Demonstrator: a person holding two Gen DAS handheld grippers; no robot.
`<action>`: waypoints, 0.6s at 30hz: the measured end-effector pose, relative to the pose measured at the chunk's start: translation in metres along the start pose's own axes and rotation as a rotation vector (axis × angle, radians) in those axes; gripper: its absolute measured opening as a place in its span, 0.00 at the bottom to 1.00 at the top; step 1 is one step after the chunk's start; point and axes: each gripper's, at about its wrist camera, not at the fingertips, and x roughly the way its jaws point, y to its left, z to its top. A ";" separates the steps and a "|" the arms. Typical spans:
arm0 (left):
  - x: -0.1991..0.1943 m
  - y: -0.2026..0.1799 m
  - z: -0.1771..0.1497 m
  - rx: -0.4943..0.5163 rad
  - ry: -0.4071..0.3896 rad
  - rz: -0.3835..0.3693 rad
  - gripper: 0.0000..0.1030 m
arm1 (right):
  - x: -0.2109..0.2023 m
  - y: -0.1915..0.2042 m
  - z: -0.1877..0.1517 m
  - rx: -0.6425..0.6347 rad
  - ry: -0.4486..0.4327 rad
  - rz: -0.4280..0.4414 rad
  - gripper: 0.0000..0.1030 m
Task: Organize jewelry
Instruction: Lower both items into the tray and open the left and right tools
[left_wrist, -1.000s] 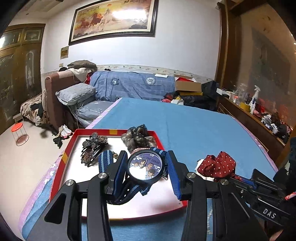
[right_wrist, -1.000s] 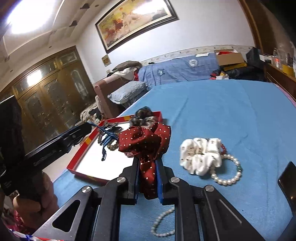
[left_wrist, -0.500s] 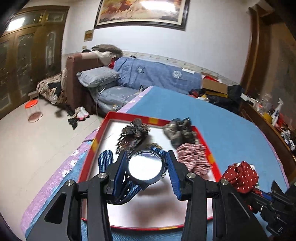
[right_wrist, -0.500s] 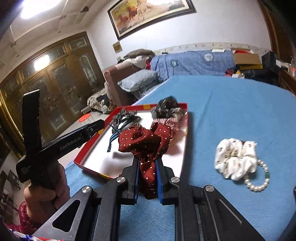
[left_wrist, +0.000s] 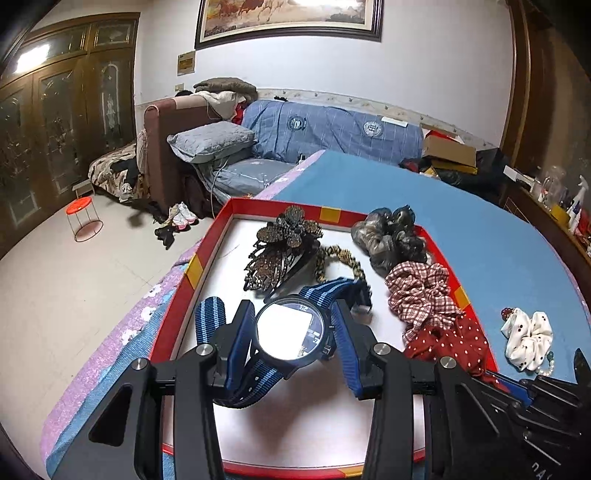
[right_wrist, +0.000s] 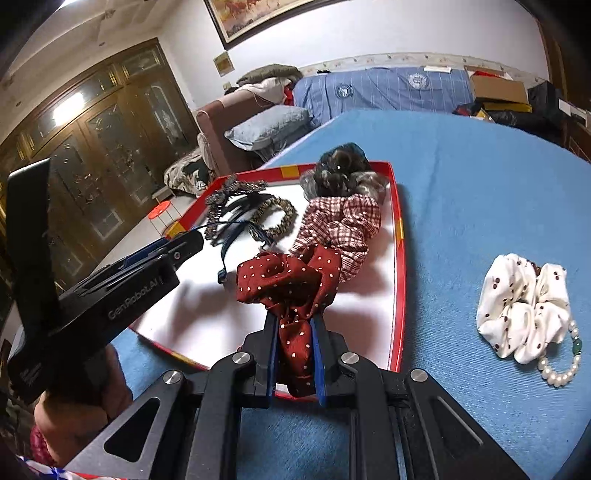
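Note:
A watch (left_wrist: 290, 334) with a blue striped strap hangs over the white floor of the red-rimmed tray (left_wrist: 177, 295). My left gripper (left_wrist: 292, 314) is shut on the watch case, and the strap loops down on both sides. My right gripper (right_wrist: 294, 325) is shut on a dark red dotted scrunchie (right_wrist: 291, 280), just above the tray's (right_wrist: 400, 258) near right corner. In the right wrist view the left gripper (right_wrist: 184, 243) reaches in from the left, held by a hand.
In the tray lie a beaded hair clip (left_wrist: 284, 243), a leopard band (left_wrist: 340, 258), a dark scrunchie (left_wrist: 391, 236) and a plaid scrunchie (left_wrist: 421, 291). On the blue cover to the right lie a white scrunchie (right_wrist: 524, 306) and a pearl bracelet (right_wrist: 557, 373).
Both grippers have moved forward and lower over the tray with their loads. The red scrunchie has gone left, away from the white scrunchie, to the tray's right edge.

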 end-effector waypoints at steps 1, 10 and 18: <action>0.002 0.000 0.000 0.001 0.004 0.003 0.41 | 0.003 -0.002 0.001 0.006 0.006 -0.002 0.17; 0.014 0.003 -0.001 -0.010 0.033 -0.001 0.41 | 0.015 -0.003 0.010 0.015 0.023 -0.017 0.18; 0.022 0.003 0.000 -0.017 0.050 -0.001 0.41 | 0.021 -0.004 0.013 0.023 0.028 -0.031 0.18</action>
